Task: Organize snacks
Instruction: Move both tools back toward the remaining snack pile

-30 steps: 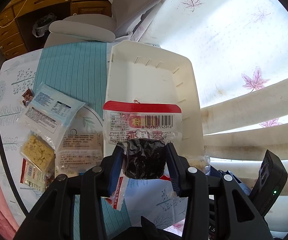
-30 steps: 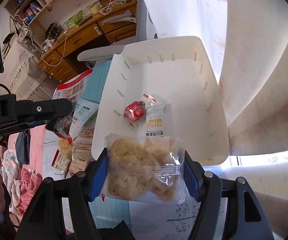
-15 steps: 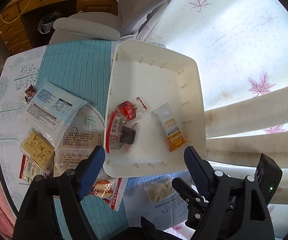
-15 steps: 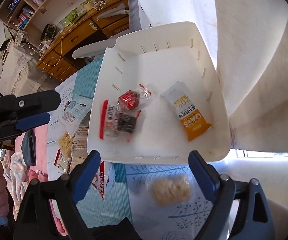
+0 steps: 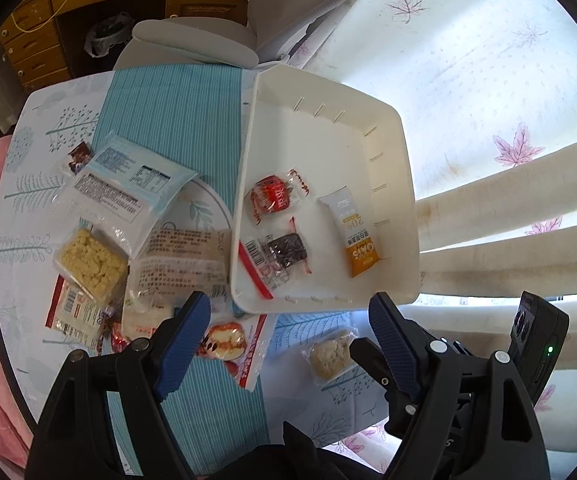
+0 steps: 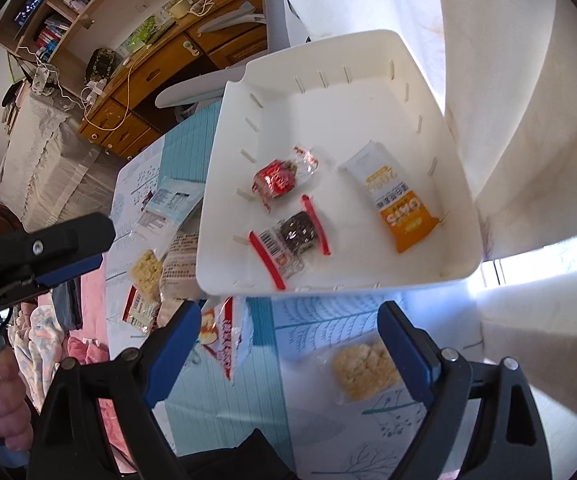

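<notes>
the left gripper (image 5: 290,316) hangs above the table (image 5: 28,152) with its blue pads spread wide and nothing between them. the right gripper (image 6: 288,328) is likewise released, jaws apart and empty. the white tray (image 5: 404,184) sits on the far right part of the table, beside the striped teal runner (image 5: 176,112). inside the tray lie three snacks, apart from one another: a red wrapped candy (image 5: 272,198) toward the left wall, a dark bar in a clear red-edged wrapper (image 5: 284,254) just below it, and an orange-and-white oat bar (image 5: 354,234) near the right wall. outside the tray, just in front of its near wall, a clear pack of pale puffed pieces (image 6: 364,366) lies flat on the table, below the right gripper's right pad. left of the tray a loose pile of snacks rests on the table: a pale blue packet (image 5: 128,184), a yellow crisp-rice pack (image 5: 92,262) and a white printed packet (image 5: 182,256), overlapping one another. a red-and-white bag (image 5: 234,342) lies under the tray's near left corner.
</notes>
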{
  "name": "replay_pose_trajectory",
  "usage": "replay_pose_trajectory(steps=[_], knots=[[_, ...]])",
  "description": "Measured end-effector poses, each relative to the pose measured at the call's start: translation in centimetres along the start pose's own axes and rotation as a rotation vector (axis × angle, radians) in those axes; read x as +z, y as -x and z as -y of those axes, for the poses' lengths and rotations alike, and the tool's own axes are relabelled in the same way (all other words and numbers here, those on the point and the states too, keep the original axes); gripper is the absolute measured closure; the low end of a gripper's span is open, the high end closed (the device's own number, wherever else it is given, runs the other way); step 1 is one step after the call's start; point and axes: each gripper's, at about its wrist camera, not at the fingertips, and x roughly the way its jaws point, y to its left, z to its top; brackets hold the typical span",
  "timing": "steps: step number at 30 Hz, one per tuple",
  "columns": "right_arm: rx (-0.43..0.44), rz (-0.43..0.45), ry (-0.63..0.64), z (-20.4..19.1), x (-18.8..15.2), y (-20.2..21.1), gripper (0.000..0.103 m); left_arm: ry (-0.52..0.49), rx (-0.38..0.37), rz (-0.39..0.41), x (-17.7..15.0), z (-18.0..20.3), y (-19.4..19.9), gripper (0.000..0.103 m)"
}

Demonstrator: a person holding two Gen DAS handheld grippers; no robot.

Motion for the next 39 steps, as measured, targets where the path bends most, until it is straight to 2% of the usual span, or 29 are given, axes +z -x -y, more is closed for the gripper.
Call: replay_pose_trajectory(steps=[12,26,32,39], knots=[[-0.008,-0.051,-0.013,-4.0,-2.8,-1.5,0.013,0.058,0.016,-0.021,-3.8,-6.4,2.4,0.023],[0.006,-0.101,-0.038,-12.8,-7.0,-4.7,0.013,0.089,0.066,-0.068,-8.6,-16.6,6.0,0.023],[0.012,-0.091,-0.053,-16.1,-8.6,-5.7,0.013,0.084,0.081,-0.058,-9.5,-20.3,7.8,0.023],[0.002,-0.050,-0.105,-18.3,-10.5,-6.5,0.013,0.038,0.088,-0.028,-10.0,-23.3,9.2,0.023]])
